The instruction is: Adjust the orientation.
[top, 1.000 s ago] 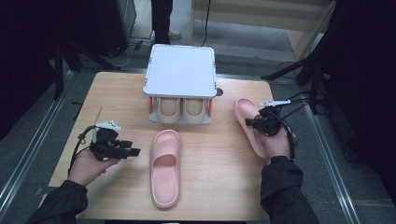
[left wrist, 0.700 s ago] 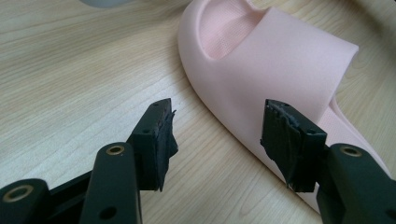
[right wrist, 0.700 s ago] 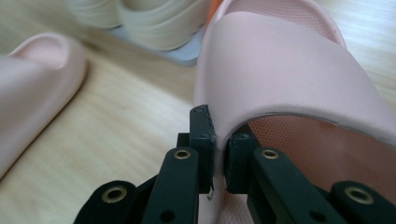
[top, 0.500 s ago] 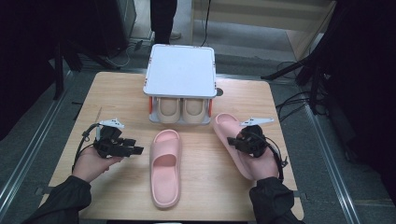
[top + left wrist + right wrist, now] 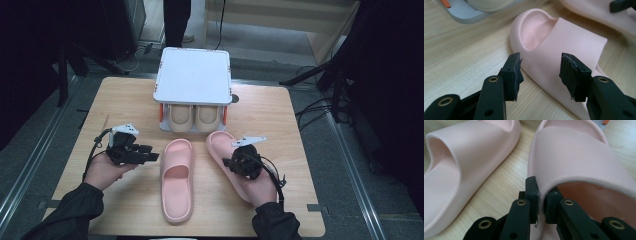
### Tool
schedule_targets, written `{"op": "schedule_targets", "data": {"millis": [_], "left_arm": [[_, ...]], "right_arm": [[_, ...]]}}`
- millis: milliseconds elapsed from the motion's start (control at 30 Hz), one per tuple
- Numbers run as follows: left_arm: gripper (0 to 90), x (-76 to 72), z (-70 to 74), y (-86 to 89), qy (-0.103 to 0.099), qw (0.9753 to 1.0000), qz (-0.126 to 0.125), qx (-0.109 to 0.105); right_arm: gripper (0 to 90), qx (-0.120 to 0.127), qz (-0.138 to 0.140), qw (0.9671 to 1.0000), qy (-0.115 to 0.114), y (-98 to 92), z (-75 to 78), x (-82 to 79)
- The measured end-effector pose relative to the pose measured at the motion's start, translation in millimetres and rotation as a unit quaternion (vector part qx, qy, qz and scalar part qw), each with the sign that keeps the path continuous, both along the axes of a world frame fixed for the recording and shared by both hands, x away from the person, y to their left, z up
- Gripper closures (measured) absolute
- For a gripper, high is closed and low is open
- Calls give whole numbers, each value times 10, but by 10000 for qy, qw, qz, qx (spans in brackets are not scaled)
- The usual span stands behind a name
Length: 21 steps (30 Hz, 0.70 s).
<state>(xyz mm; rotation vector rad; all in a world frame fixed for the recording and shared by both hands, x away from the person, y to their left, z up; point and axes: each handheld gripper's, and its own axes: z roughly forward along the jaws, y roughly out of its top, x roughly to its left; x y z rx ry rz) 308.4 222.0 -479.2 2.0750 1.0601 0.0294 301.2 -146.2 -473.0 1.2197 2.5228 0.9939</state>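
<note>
Two pink slippers lie on the wooden table (image 5: 125, 100). One pink slipper (image 5: 176, 181) is in the middle, toe toward the rack. The other pink slipper (image 5: 220, 145) lies just right of it, its heel hidden under the hand. My right gripper (image 5: 228, 163) is shut on that slipper's inner side wall; in the right gripper view the right gripper (image 5: 541, 195) pinches the wall below the strap (image 5: 579, 157), beside the first slipper (image 5: 461, 157). My left gripper (image 5: 151, 156) is open just left of the middle slipper; its jaws (image 5: 541, 72) frame the slipper's strap (image 5: 564, 47) without touching.
A small shoe rack with a white top (image 5: 192, 75) stands at the table's far middle. A beige pair of slippers (image 5: 194, 118) sits on its lower shelf. Bare wood lies along both sides. A person's legs (image 5: 176, 20) stand beyond the table.
My right gripper has dragged its pink slipper leftward from the table's right side to beside the middle slipper. The left gripper has barely moved.
</note>
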Motion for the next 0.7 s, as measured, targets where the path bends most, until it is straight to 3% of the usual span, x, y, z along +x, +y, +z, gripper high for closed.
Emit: {"op": "schedule_targets", "data": {"millis": [233, 500, 700], "left_arm": [[499, 9, -5, -34, 4, 9999, -95, 62], [514, 7, -22, -67, 147, 9997, -179, 58], [513, 13, -29, -73, 175, 9996, -189, 84]], "right_arm": [[848, -106, 104, 9998, 143, 262, -137, -29], [837, -452, 151, 9989, -50, 454, -239, -94], [812, -457, 230, 9986, -107, 526, -267, -104]]}}
